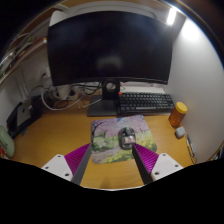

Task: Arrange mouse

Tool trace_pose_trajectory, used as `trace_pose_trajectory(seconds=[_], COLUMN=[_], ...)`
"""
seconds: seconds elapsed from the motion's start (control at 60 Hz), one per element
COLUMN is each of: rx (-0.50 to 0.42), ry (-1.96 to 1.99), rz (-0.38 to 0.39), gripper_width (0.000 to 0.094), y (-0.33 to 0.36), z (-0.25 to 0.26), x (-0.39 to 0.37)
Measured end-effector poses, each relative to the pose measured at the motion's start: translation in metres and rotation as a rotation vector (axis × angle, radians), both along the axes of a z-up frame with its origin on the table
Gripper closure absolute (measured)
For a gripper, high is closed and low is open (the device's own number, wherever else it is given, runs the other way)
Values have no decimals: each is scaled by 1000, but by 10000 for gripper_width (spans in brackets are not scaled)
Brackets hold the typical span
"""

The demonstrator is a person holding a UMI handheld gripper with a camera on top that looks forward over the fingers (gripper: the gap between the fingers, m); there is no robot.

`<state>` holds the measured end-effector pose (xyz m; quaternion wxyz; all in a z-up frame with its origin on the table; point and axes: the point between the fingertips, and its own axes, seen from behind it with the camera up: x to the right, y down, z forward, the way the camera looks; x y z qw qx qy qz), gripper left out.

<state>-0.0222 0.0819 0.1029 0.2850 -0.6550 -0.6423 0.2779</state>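
Your gripper point(112, 163) sat nearest the lens, its two fingers spread wide, the magenta pads point(77, 156) angled outward and holding nothing. You held it low over the wooden desk point(55, 135), with bare wood showing in the gap between the fingers.

Just ahead of the fingertips lay a mouse mat point(112, 142) with a pale printed pattern, flat on the desk. On its right part rested the mouse point(127, 137), a dark grey unit lying lengthwise, nose toward the monitor. It stood beyond the fingertips, not between them, and neither finger touched it.

Behind the mat you had the monitor stand point(105, 106), its base planted on the desk. To the right of that base lay a black keyboard point(146, 101), roughly square to the desk edge. Further right, near the desk's far side, an orange container point(179, 113) stood upright, with a second small orange object point(181, 132) just in front of it; what that object was could not be told.

To the left of the stand, cables point(62, 95) and a dark box point(24, 115) sat against the wall. Above all of this the dark monitor point(110, 48) stood with its screen off.
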Motion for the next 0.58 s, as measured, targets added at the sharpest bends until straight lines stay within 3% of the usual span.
trace_pose_trajectory(seconds=[0.233,0.583], rx=[3,-7], ry=[8,-22], rz=[53,11], gripper_width=[76,79], y=[-32,-42], z=[39,31], x=[56,72])
